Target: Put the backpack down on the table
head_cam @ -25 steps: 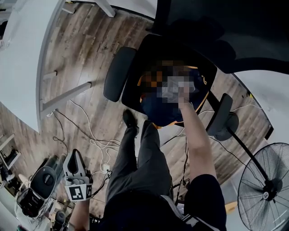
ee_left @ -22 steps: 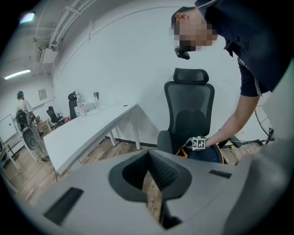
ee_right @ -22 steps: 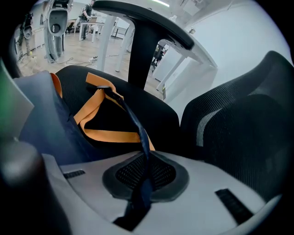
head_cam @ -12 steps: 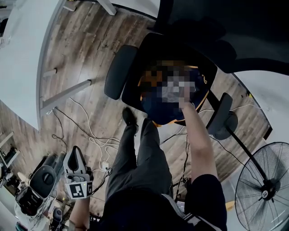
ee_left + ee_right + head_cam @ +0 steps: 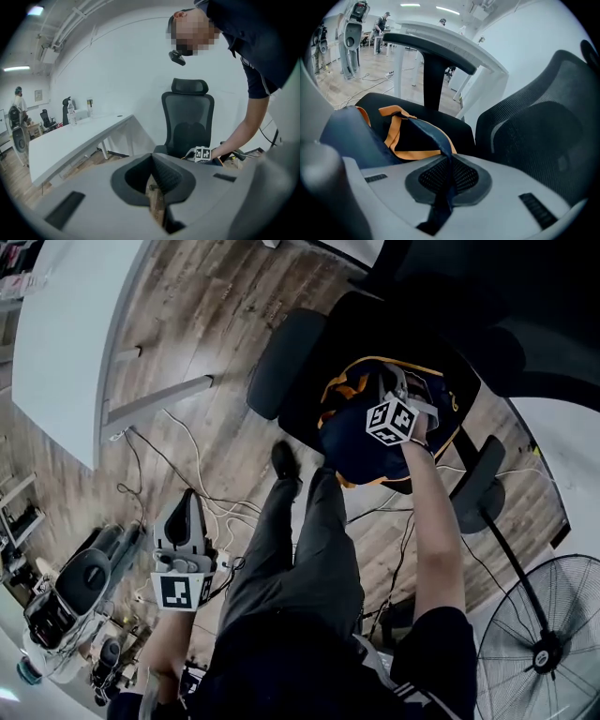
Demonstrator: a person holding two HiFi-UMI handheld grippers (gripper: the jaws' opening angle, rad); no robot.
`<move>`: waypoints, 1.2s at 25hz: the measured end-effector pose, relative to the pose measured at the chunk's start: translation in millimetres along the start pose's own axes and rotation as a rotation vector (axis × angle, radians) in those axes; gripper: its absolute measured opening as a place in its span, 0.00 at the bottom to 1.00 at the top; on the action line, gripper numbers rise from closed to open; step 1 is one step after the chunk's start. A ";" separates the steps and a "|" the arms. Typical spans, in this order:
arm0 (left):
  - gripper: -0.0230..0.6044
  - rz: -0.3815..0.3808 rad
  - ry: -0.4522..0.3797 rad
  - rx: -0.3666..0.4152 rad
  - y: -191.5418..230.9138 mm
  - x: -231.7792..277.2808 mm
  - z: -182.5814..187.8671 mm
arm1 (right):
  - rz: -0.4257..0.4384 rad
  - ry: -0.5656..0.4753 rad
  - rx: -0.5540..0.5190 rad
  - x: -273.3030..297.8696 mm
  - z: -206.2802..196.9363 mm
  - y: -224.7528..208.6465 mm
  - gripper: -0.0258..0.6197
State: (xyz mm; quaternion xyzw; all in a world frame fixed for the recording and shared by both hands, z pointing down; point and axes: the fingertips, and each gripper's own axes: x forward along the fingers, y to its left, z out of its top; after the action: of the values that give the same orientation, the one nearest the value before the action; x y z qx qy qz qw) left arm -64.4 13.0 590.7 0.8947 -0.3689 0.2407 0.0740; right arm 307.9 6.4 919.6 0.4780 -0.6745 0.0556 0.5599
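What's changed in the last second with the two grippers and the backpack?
The right gripper has shut on the dark blue strap of the backpack. The left gripper has moved forward, toward the chair. The backpack still lies on the chair seat.

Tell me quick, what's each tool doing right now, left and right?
Left tool: closed, holding nothing.
Right tool: closed on the dark blue strap of the backpack.

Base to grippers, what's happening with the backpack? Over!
Right gripper shut on strap. Left gripper shut, empty. Backpack at chair, not on table. Armrests close beside.
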 end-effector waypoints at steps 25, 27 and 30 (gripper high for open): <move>0.04 -0.072 -0.115 -0.018 -31.2 16.3 33.9 | -0.189 -0.160 0.159 -99.8 30.2 -63.4 0.05; 0.04 -0.066 -0.120 -0.012 -30.6 14.0 36.7 | -0.215 -0.191 0.186 -116.3 33.6 -69.9 0.05; 0.04 -0.060 -0.115 -0.005 -29.5 11.4 38.1 | -0.274 -0.235 0.264 -140.3 39.0 -90.7 0.05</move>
State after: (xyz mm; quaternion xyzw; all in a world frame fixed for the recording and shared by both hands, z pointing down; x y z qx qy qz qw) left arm -22.6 15.3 564.3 0.9175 -0.3464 0.1854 0.0621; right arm 332.9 15.6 750.2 0.6377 -0.6506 0.0107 0.4121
